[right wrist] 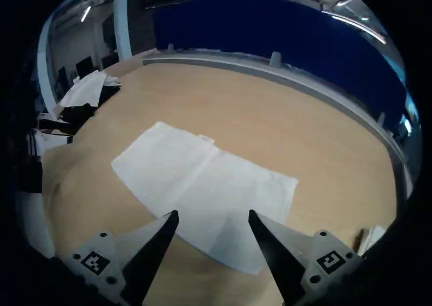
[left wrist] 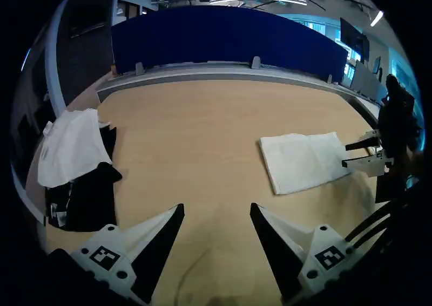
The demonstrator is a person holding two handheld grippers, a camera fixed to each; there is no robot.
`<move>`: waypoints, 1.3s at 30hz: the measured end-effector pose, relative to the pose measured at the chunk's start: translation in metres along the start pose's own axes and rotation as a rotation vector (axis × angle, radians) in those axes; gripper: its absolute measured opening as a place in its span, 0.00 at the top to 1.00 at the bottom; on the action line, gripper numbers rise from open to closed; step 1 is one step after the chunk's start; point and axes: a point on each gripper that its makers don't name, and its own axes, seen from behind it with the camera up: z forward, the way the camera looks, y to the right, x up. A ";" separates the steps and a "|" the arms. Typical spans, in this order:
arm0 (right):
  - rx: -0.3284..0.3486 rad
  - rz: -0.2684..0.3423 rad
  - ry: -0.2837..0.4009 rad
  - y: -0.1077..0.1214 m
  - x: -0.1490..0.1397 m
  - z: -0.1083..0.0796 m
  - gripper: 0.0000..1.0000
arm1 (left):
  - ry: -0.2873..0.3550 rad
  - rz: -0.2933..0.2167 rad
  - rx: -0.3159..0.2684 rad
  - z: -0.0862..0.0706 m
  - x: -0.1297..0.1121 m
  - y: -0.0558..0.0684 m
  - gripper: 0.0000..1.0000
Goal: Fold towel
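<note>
Currently both unclenched: right gripper (right wrist: 211,219) hangs over the near edge of the flat white rectangular cloth towel (right wrist: 205,182), left gripper (left wrist: 216,219) well apart; should pinch both corners evenly.

Left tool (left wrist: 216,205), right tool (right wrist: 213,212): both agape.

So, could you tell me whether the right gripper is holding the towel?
No, the right gripper is open, its fingers spread over the towel, which lies flat on the table.
</note>
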 end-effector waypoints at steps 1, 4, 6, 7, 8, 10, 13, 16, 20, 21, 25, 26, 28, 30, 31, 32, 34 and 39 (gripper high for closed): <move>-0.003 0.001 -0.002 0.003 -0.003 -0.002 0.00 | 0.000 0.001 0.000 0.000 0.000 0.000 0.10; -0.014 0.005 -0.009 0.010 -0.012 -0.009 0.00 | 0.002 0.002 -0.001 -0.001 0.001 0.001 0.10; -0.021 0.006 -0.013 0.015 -0.017 -0.013 0.00 | 0.003 0.003 0.000 -0.001 0.002 0.001 0.10; -0.024 0.005 -0.015 0.017 -0.020 -0.015 0.00 | 0.003 0.004 0.001 -0.001 0.002 0.001 0.10; -0.027 0.005 -0.018 0.020 -0.022 -0.017 0.00 | 0.003 0.004 0.001 -0.002 0.003 0.001 0.10; -0.033 0.001 -0.023 0.024 -0.027 -0.021 0.00 | 0.004 0.005 0.002 -0.002 0.003 0.001 0.10; -0.041 -0.003 -0.031 0.029 -0.035 -0.026 0.00 | 0.004 0.006 0.003 -0.002 0.003 0.001 0.10; -0.048 -0.005 -0.039 0.034 -0.042 -0.031 0.00 | 0.003 0.008 0.004 -0.002 0.003 0.001 0.10; -0.053 0.001 -0.051 0.040 -0.052 -0.035 0.00 | 0.003 0.009 0.003 -0.003 0.003 0.002 0.10; -0.052 0.002 -0.056 0.041 -0.054 -0.035 0.01 | 0.003 0.009 0.003 -0.002 0.003 0.002 0.10; -0.044 0.006 -0.079 0.043 -0.063 -0.034 0.11 | 0.003 0.009 0.003 -0.002 0.004 0.003 0.10; -0.041 0.007 -0.086 0.044 -0.066 -0.033 0.14 | 0.003 0.009 0.003 -0.002 0.004 0.003 0.10; -0.037 0.010 -0.092 0.044 -0.069 -0.033 0.19 | 0.003 0.010 0.002 -0.003 0.004 0.003 0.10; -0.034 0.012 -0.099 0.044 -0.072 -0.032 0.25 | 0.004 0.011 0.002 -0.003 0.004 0.003 0.10; -0.032 0.011 -0.103 0.044 -0.072 -0.032 0.27 | 0.004 0.012 0.002 -0.003 0.004 0.002 0.10; -0.030 0.010 -0.106 0.043 -0.073 -0.032 0.30 | 0.004 0.013 0.002 -0.003 0.004 0.002 0.10; -0.025 0.006 -0.113 0.043 -0.075 -0.032 0.38 | 0.004 0.014 0.002 -0.002 0.003 0.002 0.10; -0.013 0.008 -0.121 0.042 -0.076 -0.029 0.53 | 0.004 0.015 -0.001 -0.002 0.004 0.003 0.10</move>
